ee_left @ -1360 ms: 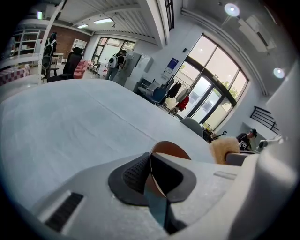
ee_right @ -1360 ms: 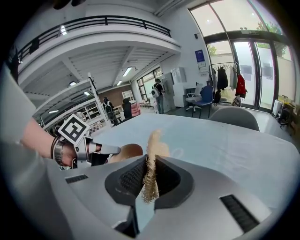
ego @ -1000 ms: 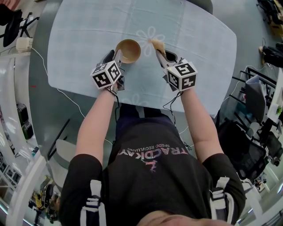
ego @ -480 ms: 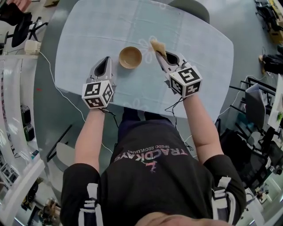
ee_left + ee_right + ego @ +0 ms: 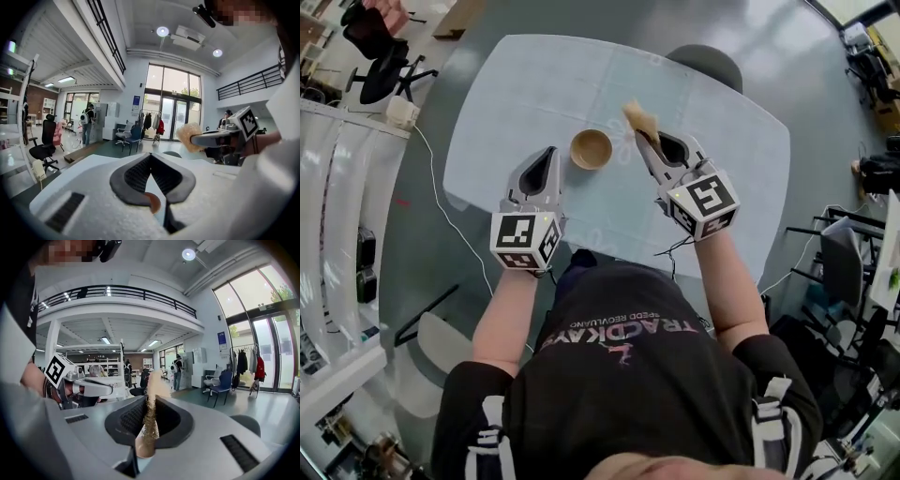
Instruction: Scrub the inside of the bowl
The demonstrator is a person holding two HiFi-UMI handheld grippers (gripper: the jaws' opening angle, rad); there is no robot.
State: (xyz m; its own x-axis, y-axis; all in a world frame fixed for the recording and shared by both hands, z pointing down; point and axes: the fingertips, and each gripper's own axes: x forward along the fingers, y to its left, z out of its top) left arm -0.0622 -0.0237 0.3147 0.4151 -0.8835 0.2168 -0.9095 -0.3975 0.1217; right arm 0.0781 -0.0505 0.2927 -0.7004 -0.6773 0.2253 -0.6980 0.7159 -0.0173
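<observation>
Pale blue table (image 5: 722, 187) in a big open workshop hall, and the little tan bowl (image 5: 592, 148) sits upright on it, alone, between the two grippers and touched by neither. Left gripper (image 5: 547, 157) hangs just beside the bowl on its left, jaws closed tip to tip with nothing gripped between them. Right gripper (image 5: 649, 142) is clamped on a tan scrub pad (image 5: 637, 116), and its own view shows the frayed, fibrous stuff squeezed thin between the pads and fluffing out past the tips. Both grippers point out level across the room, not down at the bowl.

My read is that the bowl looks small and light, probably wood or plastic, so it will likely skate or tip under a push. It wants steadying first, and the rim on the left side is the natural place for the free gripper to pinch. The pad looks soft and springy; it should bend to the curve, but held this far back it may fold over instead of scrubbing.
</observation>
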